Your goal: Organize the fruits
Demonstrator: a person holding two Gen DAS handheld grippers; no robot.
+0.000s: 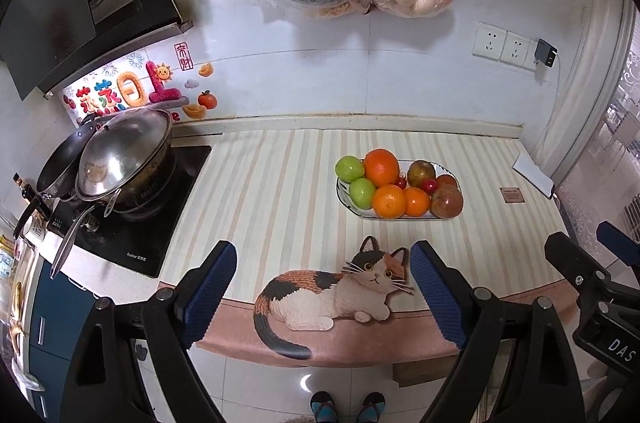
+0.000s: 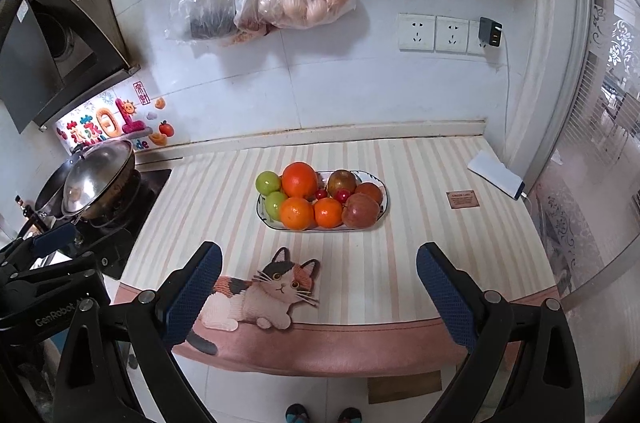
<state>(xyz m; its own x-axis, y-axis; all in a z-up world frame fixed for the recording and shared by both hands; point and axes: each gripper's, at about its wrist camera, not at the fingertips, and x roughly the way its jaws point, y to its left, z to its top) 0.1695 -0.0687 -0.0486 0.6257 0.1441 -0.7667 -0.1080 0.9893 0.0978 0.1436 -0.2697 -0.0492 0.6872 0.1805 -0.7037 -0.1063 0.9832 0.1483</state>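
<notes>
Fruit plate: ahead of both grippers, on the striped counter mat, well apart from the fingers. Loaded with oranges, green apples, a red apple and small red cherries. Left gripper: jaws wide apart, nothing held, cat picture directly beyond the fingers. Right gripper: jaws wide apart, nothing held, above the counter's near edge. Stove with pans far left of the left gripper.
</notes>
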